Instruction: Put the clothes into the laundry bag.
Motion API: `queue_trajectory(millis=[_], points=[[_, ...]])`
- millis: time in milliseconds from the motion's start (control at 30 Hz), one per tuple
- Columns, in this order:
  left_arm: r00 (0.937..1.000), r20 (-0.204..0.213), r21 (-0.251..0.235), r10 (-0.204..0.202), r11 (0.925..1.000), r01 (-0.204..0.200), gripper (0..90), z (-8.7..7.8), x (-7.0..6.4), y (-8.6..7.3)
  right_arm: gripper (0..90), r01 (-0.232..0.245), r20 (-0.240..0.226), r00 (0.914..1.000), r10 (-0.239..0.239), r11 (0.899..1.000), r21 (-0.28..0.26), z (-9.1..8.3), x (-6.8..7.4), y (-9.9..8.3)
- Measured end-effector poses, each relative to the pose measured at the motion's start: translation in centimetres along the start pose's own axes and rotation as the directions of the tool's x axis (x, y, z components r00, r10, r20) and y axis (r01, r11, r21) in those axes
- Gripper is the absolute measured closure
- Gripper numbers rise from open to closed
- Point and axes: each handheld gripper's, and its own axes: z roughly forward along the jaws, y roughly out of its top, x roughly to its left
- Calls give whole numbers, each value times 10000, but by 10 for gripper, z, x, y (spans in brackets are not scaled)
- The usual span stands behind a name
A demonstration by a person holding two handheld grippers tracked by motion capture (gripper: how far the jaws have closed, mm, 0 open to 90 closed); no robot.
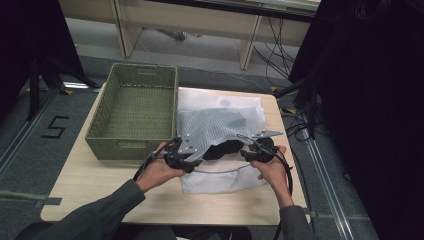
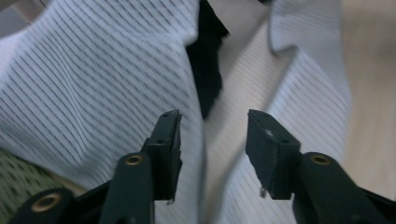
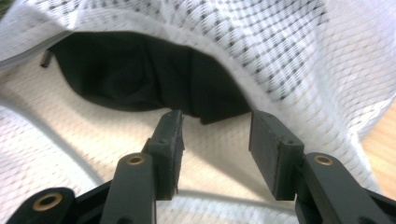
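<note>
Nearby, green basket (image 1: 131, 113) touching mesh bag (image 1: 220, 125); dark garment (image 3: 140, 77) inside.

Lab: floor number marking (image 1: 56, 127), loose cables (image 1: 280, 45).

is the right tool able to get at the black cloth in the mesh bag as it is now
Probably yes. The right tool is open and points into the mesh bag's mouth, with the black cloth just past its tips. Nothing lies between them.

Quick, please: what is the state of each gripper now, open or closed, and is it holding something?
Left gripper: open, jaws apart over the white mesh bag, holding nothing.
Right gripper: open, at the bag's mouth near the black cloth, holding nothing.
</note>
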Motion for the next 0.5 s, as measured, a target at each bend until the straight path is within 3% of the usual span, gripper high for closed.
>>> queue_trajectory(millis=[67, 100, 133, 167, 200, 233, 267, 300, 333, 367, 400, 467, 500], points=[[9994, -257, 286, 222, 9994, -214, 489, 16, 3, 9, 553, 146, -142, 9998, -148, 9998, -134, 1, 1, -3], [9978, -494, 560, 432, 9976, -404, 487, 25, 4, 12, 552, -53, -264, 9996, 56, 10000, 83, 0, 3, -3], [9928, -861, 839, 832, 9936, -760, 490, 32, 6, 15, 553, -109, -318, 9994, 107, 9999, -61, 2, 4, -4], [9895, -1212, 747, 793, 9947, -706, 512, 40, 6, 18, 553, -454, -425, 9981, 441, 9985, -307, 5, 7, -4], [9892, -1221, 747, 805, 9946, -717, 598, 44, 10, 20, 553, -111, -449, 9989, 112, 9999, 31, 4, 5, -4], [9931, -1047, 665, 537, 9967, -469, 701, 47, 13, 22, 553, -225, -477, 9987, 205, 9989, -415, 9, 7, -6], [9952, -758, 823, 621, 9950, -558, 809, 45, 17, 25, 553, 57, -563, 9984, -67, 9998, -174, 9, 6, -6], [9942, -747, 746, 769, 9947, -714, 876, 42, 19, 27, 553, -7, -588, 9983, -14, 9994, -354, 12, 8, -7], [9935, -707, 736, 895, 9937, -843, 887, 36, 21, 30, 550, -485, -859, 9951, 483, 9988, -5, 10, 12, -7], [9945, -601, 595, 856, 9949, -820, 889, 30, 22, 33, 546, -51, -875, 9962, 37, 9999, -150, 13, 11, -7], [9955, -534, 267, 779, 9967, -765, 889, 23, 23, 36, 540, -33, -972, 9953, -22, 9984, -561, 18, 13, -8], [9974, -567, -450, 454, 9978, -479, 888, 8, 24, 42, 528, -194, -1269, 9918, 178, 9997, -113, 17, 19, -6], [9966, -512, -534, 642, 9963, -670, 888, 1, 26, 44, 528, -495, -1405, 9891, 449, 9983, -292, 19, 24, -6]])
